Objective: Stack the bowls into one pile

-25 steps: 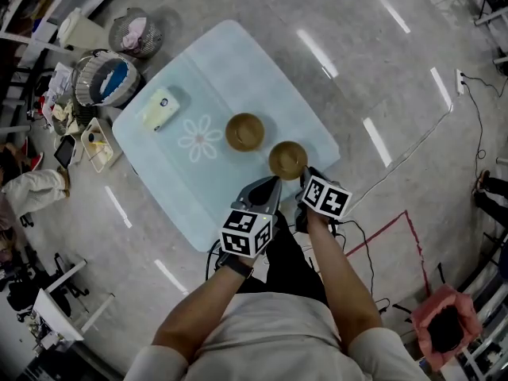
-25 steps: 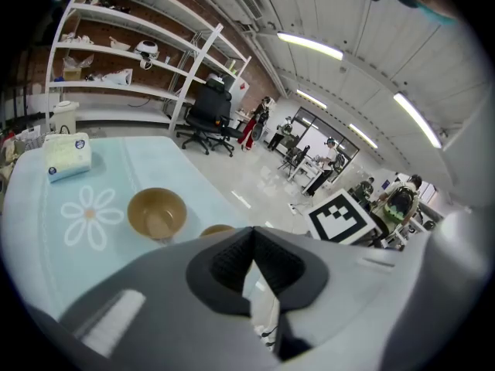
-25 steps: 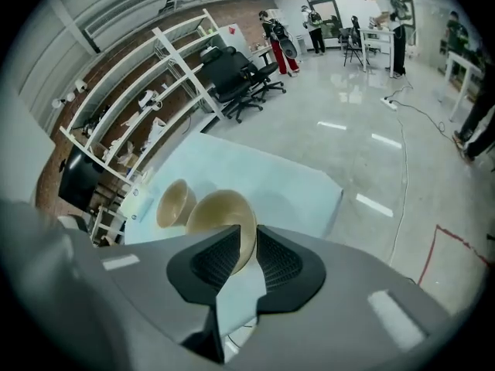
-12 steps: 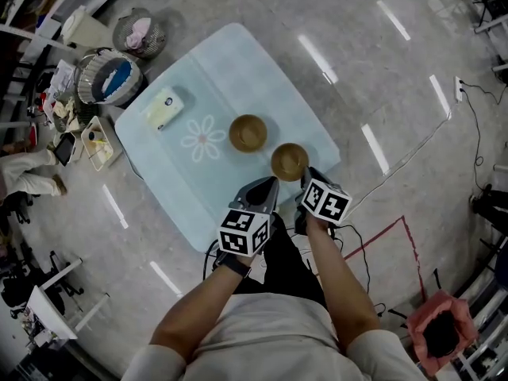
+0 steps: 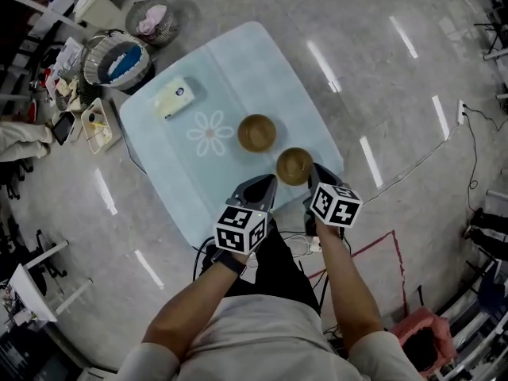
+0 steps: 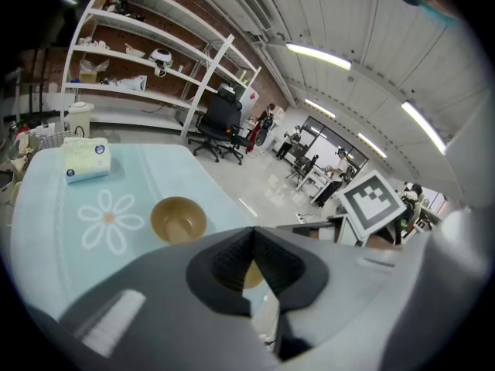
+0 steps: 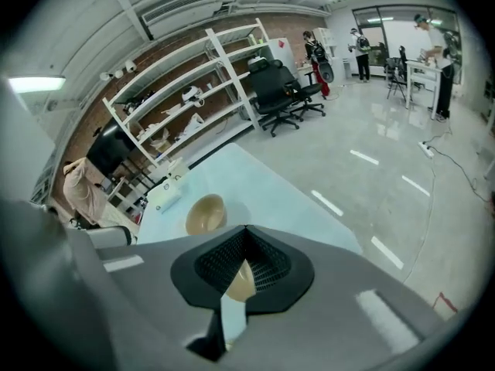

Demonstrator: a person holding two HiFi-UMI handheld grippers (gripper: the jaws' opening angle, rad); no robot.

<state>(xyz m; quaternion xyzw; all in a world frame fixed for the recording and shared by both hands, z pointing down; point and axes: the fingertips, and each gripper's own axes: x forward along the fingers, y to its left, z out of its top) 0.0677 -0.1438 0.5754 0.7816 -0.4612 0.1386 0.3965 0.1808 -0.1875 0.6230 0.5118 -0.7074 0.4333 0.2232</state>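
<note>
Two brown bowls stand apart on the pale blue table (image 5: pixel 230 70). The far bowl (image 5: pixel 257 132) sits near the middle, beside a printed flower. The near bowl (image 5: pixel 294 166) is close to the table's front edge. My left gripper (image 5: pixel 268 184) is shut and empty, just short of that edge and left of the near bowl. My right gripper (image 5: pixel 312 171) is also shut and empty, its tips next to the near bowl's right side. The left gripper view shows the far bowl (image 6: pixel 179 219) beyond the left gripper (image 6: pixel 252 235). In the right gripper view the far bowl (image 7: pixel 205 213) is ahead and the near bowl (image 7: pixel 239 281) peeks under the right gripper (image 7: pixel 246 233).
A tissue box (image 5: pixel 176 98) lies on the table's far left part. On the floor to the left are two baskets (image 5: pixel 119 60) (image 5: pixel 153 21) and a small tray (image 5: pixel 97 125). Cables run over the floor at right. Shelves (image 6: pixel 139 68) and office chairs (image 7: pixel 278 91) stand beyond.
The head view has shifted a little. Both grippers stay shut by the table's front edge, and the bowls have not moved.
</note>
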